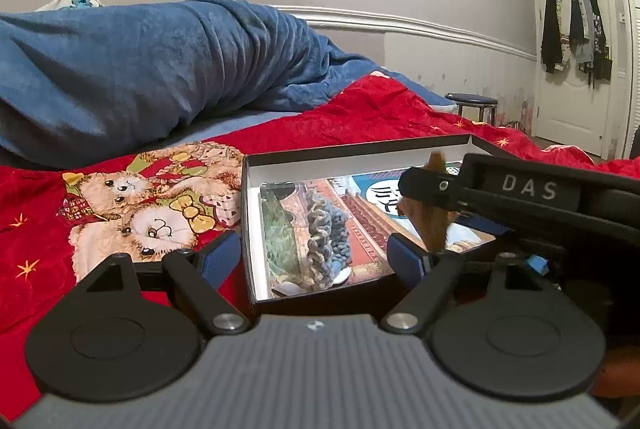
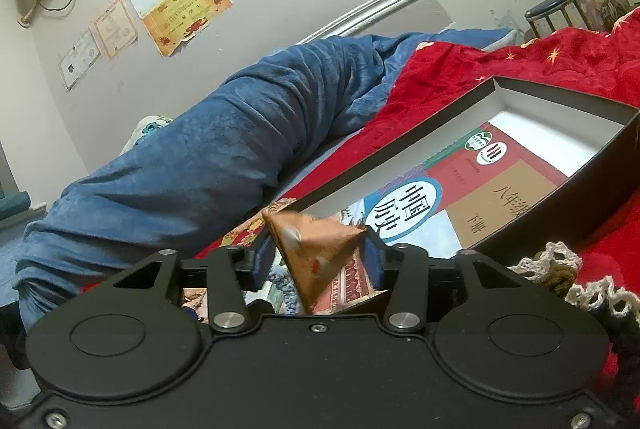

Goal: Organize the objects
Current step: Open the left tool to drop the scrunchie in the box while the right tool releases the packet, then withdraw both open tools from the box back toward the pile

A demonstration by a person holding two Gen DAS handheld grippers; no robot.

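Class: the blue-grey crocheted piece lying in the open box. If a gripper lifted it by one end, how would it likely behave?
The crocheted piece looks like soft looped yarn, so it would probably droop rather than stay stiff. It seems light. Its open loops might snag on fingers.

Bed (image 1: pixel 340 117) carrying everything, red star-patterned cover spreading across it, teddy-bear print (image 1: pixel 152 205) showing at left. Blue plush blanket (image 1: pixel 160 69) lying bunched along wall side, partly overlapping red cover. Open black box (image 1: pixel 256 229) with white inner walls sitting directly on red cover, right of bear print. Crocheted lace piece (image 2: pixel 560 269), cream and dark, resting on cover just beside box's near wall.
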